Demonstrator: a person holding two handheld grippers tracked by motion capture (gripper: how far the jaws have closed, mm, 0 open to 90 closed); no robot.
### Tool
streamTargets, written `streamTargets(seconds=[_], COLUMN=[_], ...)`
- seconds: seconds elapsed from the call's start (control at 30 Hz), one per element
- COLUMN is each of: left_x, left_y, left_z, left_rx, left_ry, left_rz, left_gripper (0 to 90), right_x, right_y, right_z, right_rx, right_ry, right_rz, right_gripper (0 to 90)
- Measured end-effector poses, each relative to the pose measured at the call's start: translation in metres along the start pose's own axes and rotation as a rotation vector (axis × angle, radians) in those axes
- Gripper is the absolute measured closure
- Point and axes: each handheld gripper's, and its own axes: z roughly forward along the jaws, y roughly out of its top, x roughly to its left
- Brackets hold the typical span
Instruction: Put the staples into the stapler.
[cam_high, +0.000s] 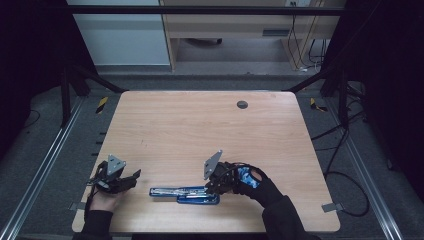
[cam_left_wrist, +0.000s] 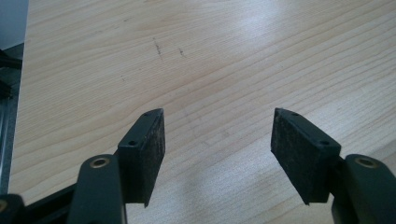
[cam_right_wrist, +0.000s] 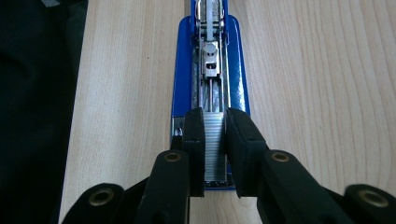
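A blue stapler (cam_high: 185, 192) lies opened out flat near the table's front edge, its metal magazine (cam_right_wrist: 210, 60) facing up. My right gripper (cam_right_wrist: 215, 140) is at the stapler's right end (cam_high: 216, 186), shut on a silvery strip of staples (cam_right_wrist: 215, 149) that sits in the magazine channel. The pads touch the strip on both sides. My left gripper (cam_high: 127, 181) rests at the front left, apart from the stapler. Its jaws stand wide open (cam_left_wrist: 217, 140) over bare wood with nothing between them.
The wooden table (cam_high: 200, 130) has a round cable hole (cam_high: 242, 104) at the back. Metal rails (cam_high: 45, 160) run along both sides, and cables (cam_high: 345, 175) lie on the floor to the right. A desk stands behind the table.
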Motion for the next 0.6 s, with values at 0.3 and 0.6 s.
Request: streamTargets(seconds=[0.3, 0.6], left_x=[-0.0001, -0.0001], left_y=[0.0001, 0.0001], left_z=[-0.0001, 0.0002], left_rx=[0.002, 0.002], left_ry=[0.000, -0.001], left_rz=[0.002, 0.000], left_gripper=[35.0, 35.0], right_x=[0.0001, -0.0002], right_y=[-0.0008, -0.0034], right_z=[0.0010, 0.0004], right_rx=[0.004, -0.001], right_ry=[-0.001, -0.001], right_rz=[0.000, 0.016], right_gripper=[77.7, 73.6])
